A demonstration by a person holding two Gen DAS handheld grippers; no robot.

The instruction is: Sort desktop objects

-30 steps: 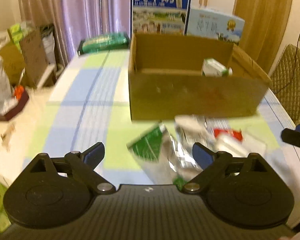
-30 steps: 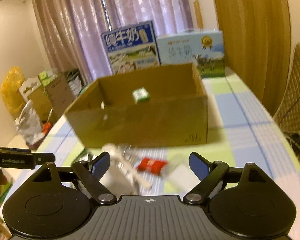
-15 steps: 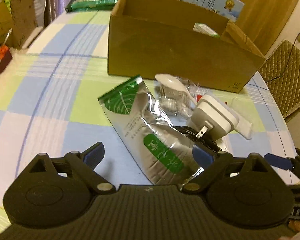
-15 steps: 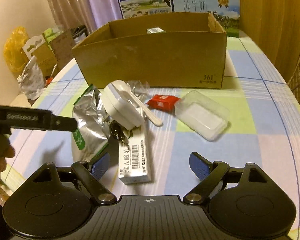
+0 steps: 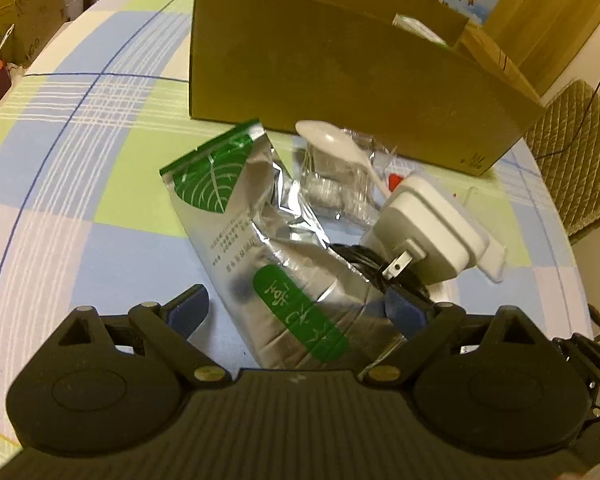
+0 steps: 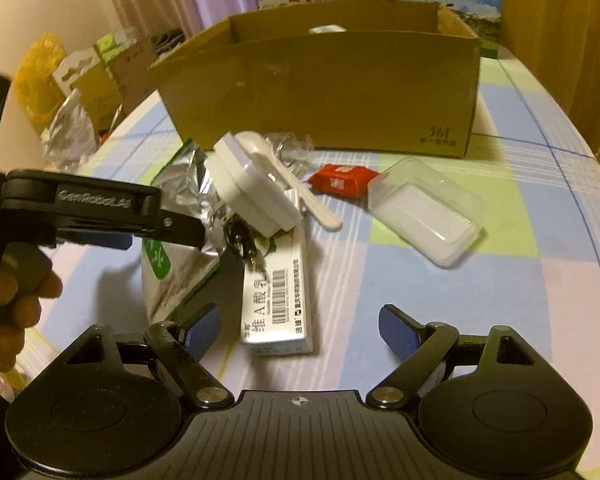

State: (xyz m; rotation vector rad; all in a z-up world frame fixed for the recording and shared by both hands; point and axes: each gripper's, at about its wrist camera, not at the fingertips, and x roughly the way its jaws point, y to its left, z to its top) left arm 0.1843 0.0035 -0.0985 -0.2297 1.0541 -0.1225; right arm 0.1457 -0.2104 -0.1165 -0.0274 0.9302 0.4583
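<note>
Left wrist, foil pouch (image 5: 256, 240) lengthwise toward box (image 5: 340, 68)

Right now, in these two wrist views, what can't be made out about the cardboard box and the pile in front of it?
- Brown cardboard box contents: both views, near wall hides all but a white-green carton top.
- Black cable: left wrist view, white plug adapter and silver-green foil pouch cover most of it.
- Red packet: print too small; in the left view only a sliver shows.
- Crinkled clear wrapper under the white plastic spoon: contents unclear.
</note>
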